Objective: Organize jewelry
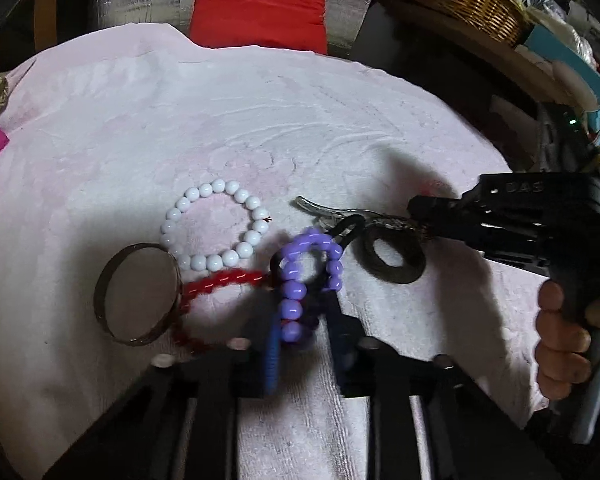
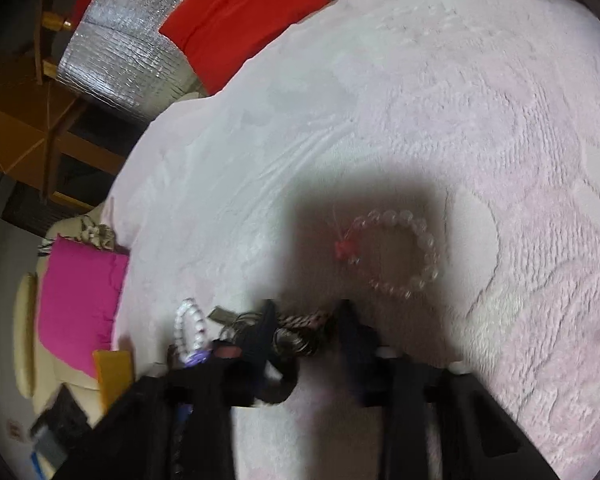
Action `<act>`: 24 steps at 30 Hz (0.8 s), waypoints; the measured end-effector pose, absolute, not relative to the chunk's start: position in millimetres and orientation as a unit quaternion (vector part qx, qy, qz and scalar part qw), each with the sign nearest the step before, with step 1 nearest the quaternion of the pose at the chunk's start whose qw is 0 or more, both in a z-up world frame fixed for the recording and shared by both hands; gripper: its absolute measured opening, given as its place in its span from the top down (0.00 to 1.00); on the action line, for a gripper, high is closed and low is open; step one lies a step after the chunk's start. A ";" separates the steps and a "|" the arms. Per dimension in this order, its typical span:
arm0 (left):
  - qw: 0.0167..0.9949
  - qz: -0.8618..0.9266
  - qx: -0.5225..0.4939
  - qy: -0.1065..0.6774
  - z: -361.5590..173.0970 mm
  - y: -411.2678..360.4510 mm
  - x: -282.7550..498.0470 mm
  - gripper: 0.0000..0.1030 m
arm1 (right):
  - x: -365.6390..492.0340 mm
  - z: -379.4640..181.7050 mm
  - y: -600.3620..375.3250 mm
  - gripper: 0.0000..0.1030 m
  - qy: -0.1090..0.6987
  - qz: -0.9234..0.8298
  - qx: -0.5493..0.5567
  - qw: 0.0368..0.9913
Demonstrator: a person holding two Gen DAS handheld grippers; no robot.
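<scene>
On a pale pink towel (image 1: 260,120) lie a white bead bracelet (image 1: 216,226), a metal bangle (image 1: 136,294), a red bead bracelet (image 1: 216,284) and a black ring (image 1: 394,258). My left gripper (image 1: 300,276) has its fingers around a purple bead bracelet (image 1: 308,276), which hangs across them. My right gripper (image 1: 420,220) comes in from the right and grips a silvery patterned piece (image 1: 340,211); in the right wrist view it (image 2: 300,328) lies between the fingers. A clear bead bracelet with a pink bow (image 2: 396,256) lies ahead of the right gripper.
A red cushion (image 1: 260,4) and silver foil sheet (image 2: 116,60) sit beyond the towel. A wicker basket (image 1: 468,0) and cluttered shelves stand at the right. A magenta cloth (image 2: 80,300) lies by the towel's left edge.
</scene>
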State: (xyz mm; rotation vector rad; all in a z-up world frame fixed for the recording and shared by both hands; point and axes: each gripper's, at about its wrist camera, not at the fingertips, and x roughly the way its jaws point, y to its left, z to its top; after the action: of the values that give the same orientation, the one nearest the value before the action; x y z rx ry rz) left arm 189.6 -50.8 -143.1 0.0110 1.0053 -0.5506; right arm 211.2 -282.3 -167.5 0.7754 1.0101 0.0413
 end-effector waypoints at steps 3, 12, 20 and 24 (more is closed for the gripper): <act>0.839 -0.272 0.003 0.472 -138.7 -46.9 184.3 0.91 | 209.0 -161.0 -280.3 0.82 0.465 0.022 0.348 0.814; 0.856 -0.263 -0.010 0.445 -113.9 -26.2 172.9 0.91 | 182.0 -107.5 -267.6 0.82 0.394 0.041 0.304 0.866; 0.884 -0.212 -0.033 0.414 -77.4 12.8 149.2 0.91 | 146.1 -55.8 -241.1 0.82 0.326 0.057 0.252 0.909; 0.911 -0.179 -0.050 0.368 -39.1 48.3 123.1 0.91 | 135.8 -35.8 -212.1 0.82 0.315 0.081 0.236 0.916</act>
State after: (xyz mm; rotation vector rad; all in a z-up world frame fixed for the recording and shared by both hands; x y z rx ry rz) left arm 123.1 48.3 -39.1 -0.1037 0.7578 -0.3685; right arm 135.8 -212.1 -35.8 0.4855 0.6487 0.1660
